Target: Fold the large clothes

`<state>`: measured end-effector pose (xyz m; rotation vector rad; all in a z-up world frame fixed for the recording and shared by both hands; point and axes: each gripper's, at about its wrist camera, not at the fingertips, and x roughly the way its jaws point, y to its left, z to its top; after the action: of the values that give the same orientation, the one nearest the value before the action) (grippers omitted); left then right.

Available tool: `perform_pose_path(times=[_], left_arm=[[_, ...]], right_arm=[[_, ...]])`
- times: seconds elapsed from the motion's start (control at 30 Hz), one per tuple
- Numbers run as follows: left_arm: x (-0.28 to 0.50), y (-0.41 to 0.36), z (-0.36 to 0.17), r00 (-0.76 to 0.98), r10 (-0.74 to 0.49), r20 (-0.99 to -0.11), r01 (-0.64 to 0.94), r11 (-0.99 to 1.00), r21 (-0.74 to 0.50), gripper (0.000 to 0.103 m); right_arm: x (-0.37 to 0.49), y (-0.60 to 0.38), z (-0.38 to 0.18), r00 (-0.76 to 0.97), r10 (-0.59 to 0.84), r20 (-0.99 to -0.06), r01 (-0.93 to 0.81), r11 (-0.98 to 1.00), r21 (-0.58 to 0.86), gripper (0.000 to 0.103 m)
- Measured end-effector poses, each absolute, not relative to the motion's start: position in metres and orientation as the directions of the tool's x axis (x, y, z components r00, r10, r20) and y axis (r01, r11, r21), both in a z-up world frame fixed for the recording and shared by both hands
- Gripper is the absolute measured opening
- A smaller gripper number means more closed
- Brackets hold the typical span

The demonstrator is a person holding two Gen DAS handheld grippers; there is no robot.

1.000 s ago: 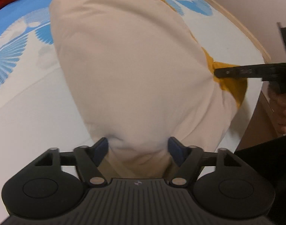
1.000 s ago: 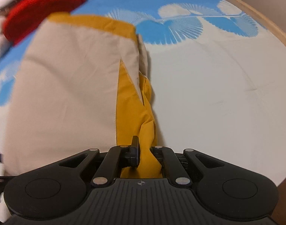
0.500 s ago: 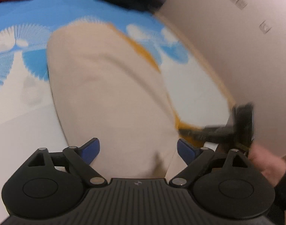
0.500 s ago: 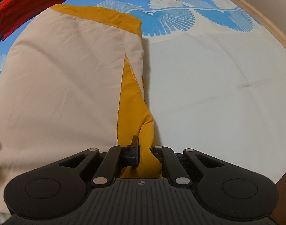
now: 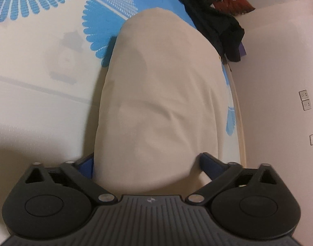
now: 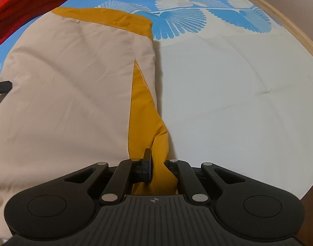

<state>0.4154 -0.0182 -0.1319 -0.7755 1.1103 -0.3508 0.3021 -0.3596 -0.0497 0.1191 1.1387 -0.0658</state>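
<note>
A large beige garment (image 6: 70, 86) with mustard-yellow panels (image 6: 144, 110) lies partly folded on the bed. My right gripper (image 6: 158, 170) is shut on the yellow edge at the garment's near right corner. In the left wrist view the same beige garment (image 5: 162, 94) fills the middle. My left gripper (image 5: 147, 166) is open, its blue-padded fingers (image 5: 209, 163) wide apart on either side of the garment's near edge, gripping nothing. A dark tip of the left gripper (image 6: 1, 87) shows at the left edge of the right wrist view.
The bed sheet (image 6: 228, 86) is white with blue fan patterns. A red cloth (image 6: 27, 4) lies at the far left. Dark clothes (image 5: 216, 20) are piled at the bed's far end. A wooden bed rim (image 6: 283, 22) and a wall with sockets (image 5: 305, 102) are on the right.
My left gripper has swung round to the garment's side and now looks along it toward the dark pile; its jaws are wider apart. My right gripper stays shut on the yellow edge.
</note>
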Motion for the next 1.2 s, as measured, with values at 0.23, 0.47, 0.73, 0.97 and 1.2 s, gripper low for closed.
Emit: perform_pose_path(times=[0.23,0.47,0.73,0.97,1.2], left_arm=[[0.409,-0.006,-0.083,0.468,-0.590,-0.658,-0.020,0.737,-0.676,0.029],[0.405,0.073,-0.039,0.531,-0.471,-0.704,-0.068,0.804,-0.590,0.031],[0.369,0.142,-0.013,0.539,-0.162,-0.827,-0.179,0.937,-0.300,0.061],[0.308,0.089,-0.049,0.390,-0.141,-0.910,0.162,0.983,-0.083,0.085],[0.273,0.094,-0.004,0.459,-0.253,-0.851,0.217,0.961,-0.169,0.071]], right_arm=[[0.302,-0.345,-0.041,0.448,0.017,-0.894,0.139,0.986,0.089,0.004],[0.303,-0.285,-0.016,0.545,0.194,-0.816,0.014,0.970,0.241,0.004],[0.305,-0.228,-0.014,0.523,0.277,-0.806,-0.090,0.958,0.271,0.004],[0.305,-0.224,-0.027,0.468,0.260,-0.845,-0.080,0.964,0.252,0.005],[0.296,-0.219,-0.022,0.472,0.265,-0.841,-0.087,0.963,0.255,0.005]])
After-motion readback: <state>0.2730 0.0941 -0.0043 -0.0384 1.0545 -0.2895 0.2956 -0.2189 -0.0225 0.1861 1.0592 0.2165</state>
